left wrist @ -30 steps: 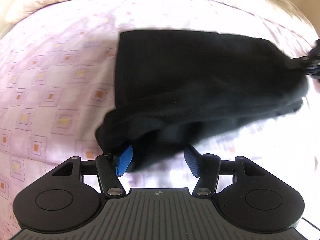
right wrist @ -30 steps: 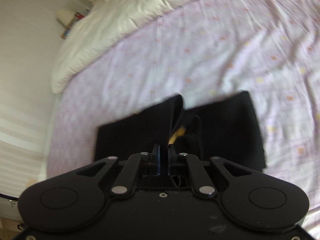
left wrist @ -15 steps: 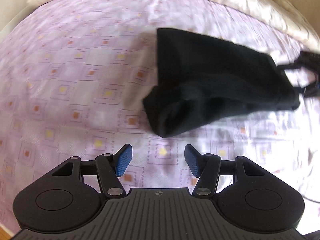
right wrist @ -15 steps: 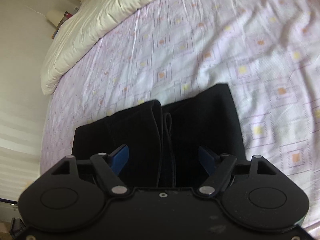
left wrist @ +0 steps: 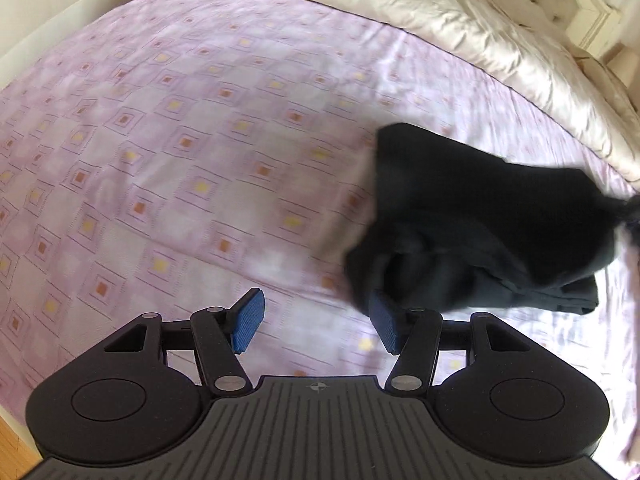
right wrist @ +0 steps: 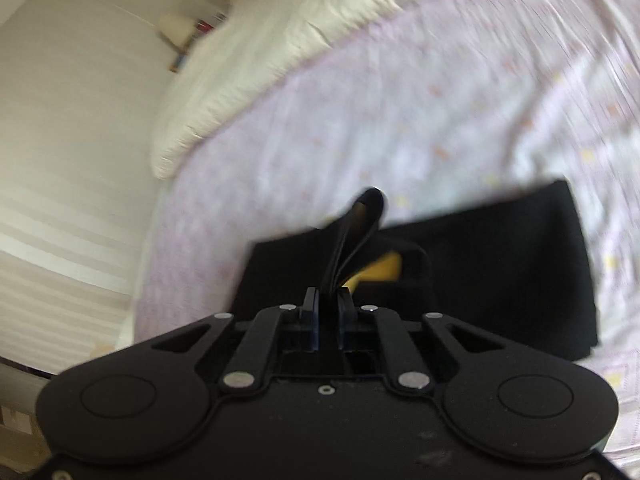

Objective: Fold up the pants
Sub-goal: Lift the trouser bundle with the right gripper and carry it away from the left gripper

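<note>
Left wrist view shows the left gripper (left wrist: 314,326) with its blue-padded fingers (left wrist: 249,325) spread and nothing between them; only patterned sheet lies in the gap. The black pants (left wrist: 484,224), already doubled into a thick bundle, lie ahead and to the right of those fingers, the near rounded fold just past the right-hand pad, which overlaps it in the picture; whether it touches I cannot tell.

From the right wrist camera, the right gripper (right wrist: 327,304) has its jaws closing, with a strip of black fabric, probably the waistband or a layered edge, standing up from between the pads. The rest of the garment spreads flat beyond and to the right of the fingertips, and a small yellow patch (right wrist: 386,266), perhaps a label, shows just past them.

I judge the fold to be well along: the pants are already a compact rectangle, and the step in hand looks like a re-grip of one end. Next, the free gripper would need to catch the opposite end so both can lift and lay the bundle over evenly.

The fabric looks soft, matte and knit-like, slumping into rounded rolls. The lilac bedsheet (left wrist: 192,168) carries small square motifs and light creases; a cream duvet (left wrist: 460,12) is bunched along the far side.
</note>
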`<state>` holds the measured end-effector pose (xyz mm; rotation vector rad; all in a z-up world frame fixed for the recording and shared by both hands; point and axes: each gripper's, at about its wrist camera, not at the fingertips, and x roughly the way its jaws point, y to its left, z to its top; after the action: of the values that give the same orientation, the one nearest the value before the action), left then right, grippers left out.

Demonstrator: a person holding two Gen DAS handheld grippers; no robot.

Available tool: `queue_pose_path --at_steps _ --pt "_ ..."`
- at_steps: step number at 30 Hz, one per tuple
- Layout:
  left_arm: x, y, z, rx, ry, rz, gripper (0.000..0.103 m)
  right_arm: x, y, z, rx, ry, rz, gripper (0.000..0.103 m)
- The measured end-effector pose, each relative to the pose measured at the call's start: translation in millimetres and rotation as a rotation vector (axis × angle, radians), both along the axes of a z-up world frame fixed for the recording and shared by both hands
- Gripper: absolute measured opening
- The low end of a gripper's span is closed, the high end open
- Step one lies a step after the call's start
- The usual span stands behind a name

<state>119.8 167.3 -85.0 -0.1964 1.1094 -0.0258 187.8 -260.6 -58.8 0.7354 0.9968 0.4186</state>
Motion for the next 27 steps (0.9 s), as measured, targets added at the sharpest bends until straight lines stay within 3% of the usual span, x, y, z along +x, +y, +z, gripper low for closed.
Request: queue_pose_path --at_steps 4,9,13,18,21,23,25,27 --pt "12.4 38.6 -5.6 -0.006 0.005 -0.046 0.056 15.3 57.5 54.8 -0.001 -0.106 0.014 0.01" --pt "25.0 93.1 -9.8 0.004 0.012 -0.115 0.056 45.3 157.3 84.2 0.009 -0.139 0.047 0.01" --pt "29.3 142.3 -12.0 -0.004 0.028 -0.103 0.056 67.1 253.1 78.4 -0.047 -0.13 0.117 0.011" --pt "34.6 193.2 -18.1 -0.014 0.062 -0.04 0.056 85.5 368.6 44.5 -0.138 -0.08 0.229 0.011" --pt "41.2 212.6 -22.6 -0.031 0.077 -0.017 0.057 91.2 418.7 23.9 -0.163 -0.054 0.28 0.019" --pt "45.7 219.9 -23.6 -0.041 0.078 -0.011 0.057 89.2 437.6 20.7 -0.141 -0.076 0.337 0.033" --pt "49.5 223.5 -23.0 -0.062 0.074 -0.017 0.057 84.6 444.5 30.0 -0.122 -0.121 0.356 0.058" --pt "53.5 225.4 -21.2 -0.082 0.062 -0.032 0.058 77.2 436.7 41.9 -0.091 -0.157 0.335 0.063"
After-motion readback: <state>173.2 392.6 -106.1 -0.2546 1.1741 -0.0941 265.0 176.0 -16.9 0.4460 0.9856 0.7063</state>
